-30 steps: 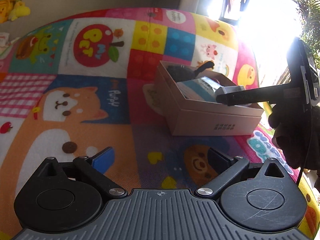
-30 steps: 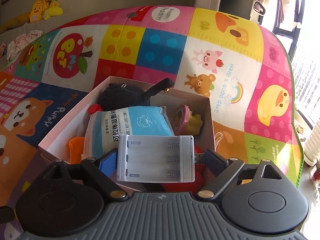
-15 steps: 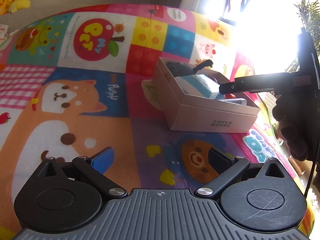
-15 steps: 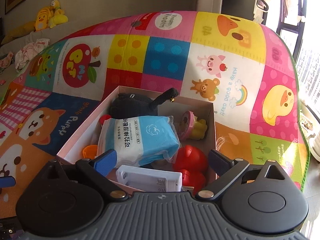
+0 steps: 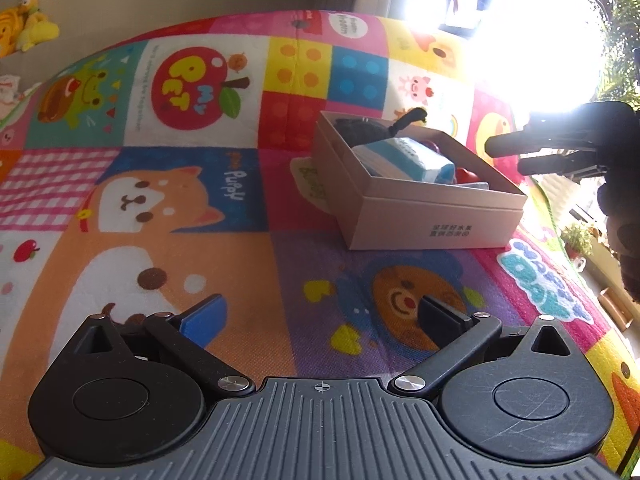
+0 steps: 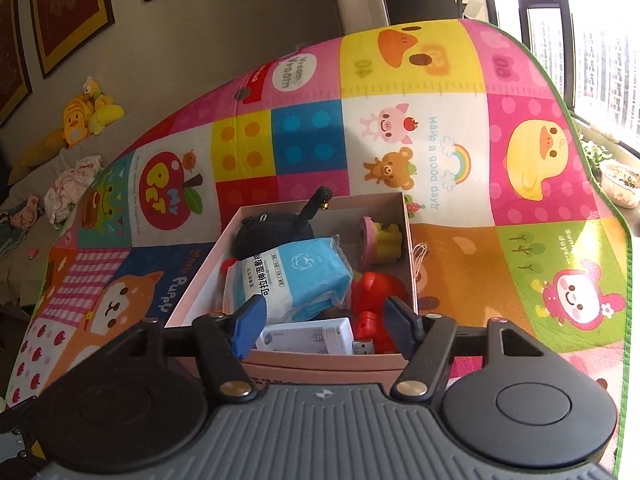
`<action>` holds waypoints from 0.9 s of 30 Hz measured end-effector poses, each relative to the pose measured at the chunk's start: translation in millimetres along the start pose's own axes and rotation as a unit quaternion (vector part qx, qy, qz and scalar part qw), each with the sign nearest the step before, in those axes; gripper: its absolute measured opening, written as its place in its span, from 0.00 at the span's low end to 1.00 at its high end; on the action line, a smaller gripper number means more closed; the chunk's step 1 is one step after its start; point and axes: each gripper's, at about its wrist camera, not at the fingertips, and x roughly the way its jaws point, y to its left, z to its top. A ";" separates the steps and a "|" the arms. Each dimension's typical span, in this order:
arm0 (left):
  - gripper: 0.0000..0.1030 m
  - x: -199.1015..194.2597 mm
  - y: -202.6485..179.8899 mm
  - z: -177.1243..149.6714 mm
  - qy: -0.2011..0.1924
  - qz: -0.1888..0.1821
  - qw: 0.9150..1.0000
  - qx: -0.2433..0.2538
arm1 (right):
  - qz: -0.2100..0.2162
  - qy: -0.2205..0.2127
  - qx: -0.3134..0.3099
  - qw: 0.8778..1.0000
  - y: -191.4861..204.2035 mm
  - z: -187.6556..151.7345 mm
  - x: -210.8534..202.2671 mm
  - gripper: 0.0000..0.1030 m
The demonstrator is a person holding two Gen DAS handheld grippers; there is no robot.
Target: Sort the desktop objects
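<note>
Holding both grippers empty, you have the box (image 6: 404,354) straight ahead of your right gripper (image 6: 322,318) and far right of your left gripper (image 5: 322,316). Your left fingers stand wide apart over the mat (image 5: 180,240), with nothing between them, above the purple bear square. Your right fingers are also spread, hovering just above the box's near rim; nothing is gripped between them.

Inside the box, the white battery case (image 6: 308,336) lies flat against the near wall, just beyond your right fingertips. Right of it sits a red toy (image 6: 378,290), and a small metal USB plug (image 6: 363,347) pokes out near the case's right end. Behind the case lies the blue and white wipes pack (image 6: 292,276), tilted up toward the far side. A black plush (image 6: 276,228) fills the far left corner, its tail sticking up above the rim. A pink and yellow toy (image 6: 380,238) sits in the far right corner. Something red peeks out at the left of the pack, too hidden to name.

From the left camera, your right gripper (image 5: 532,152) shows at the right edge, above the box's right side, against strong window glare.
</note>
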 end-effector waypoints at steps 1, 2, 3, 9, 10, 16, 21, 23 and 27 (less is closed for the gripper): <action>1.00 0.7 -1.2 -1.0 0.007 0.000 1.000 0.002 | 0.007 -0.005 -0.001 1.000 0.8 -8.8 -10.9 1.00; 1.00 0.8 -2.6 -2.0 0.009 0.002 1.000 0.006 | 0.016 -0.008 -0.001 1.000 1.5 -19.1 -20.8 1.00; 1.00 0.1 -5.0 -3.8 0.008 0.007 1.000 0.012 | 0.023 -0.004 -0.002 1.000 2.9 -30.1 -27.6 1.00; 1.00 -4.5 -13.9 -10.1 -0.019 0.050 0.998 0.029 | -0.003 0.068 -0.007 0.998 15.0 -98.4 -21.8 1.00; 1.00 -3.3 -13.6 -10.6 -0.018 0.053 0.998 0.027 | -0.012 0.082 -0.010 0.997 17.8 -107.0 -16.2 1.00; 1.00 15.0 -15.7 -15.5 0.004 0.096 0.995 0.035 | -0.059 0.082 -0.093 0.991 43.7 -122.1 3.1 1.00; 1.00 25.4 -9.1 -12.3 0.016 0.110 0.994 0.017 | -0.044 0.076 -0.093 0.992 39.3 -112.0 18.0 1.00; 1.00 26.6 -9.1 -12.2 0.016 0.113 0.993 0.015 | -0.038 0.070 -0.098 0.992 38.2 -110.9 20.8 1.00; 1.00 26.3 -8.6 -12.2 0.016 0.111 0.994 0.013 | -0.036 0.049 -0.090 0.994 35.8 -112.0 23.8 1.00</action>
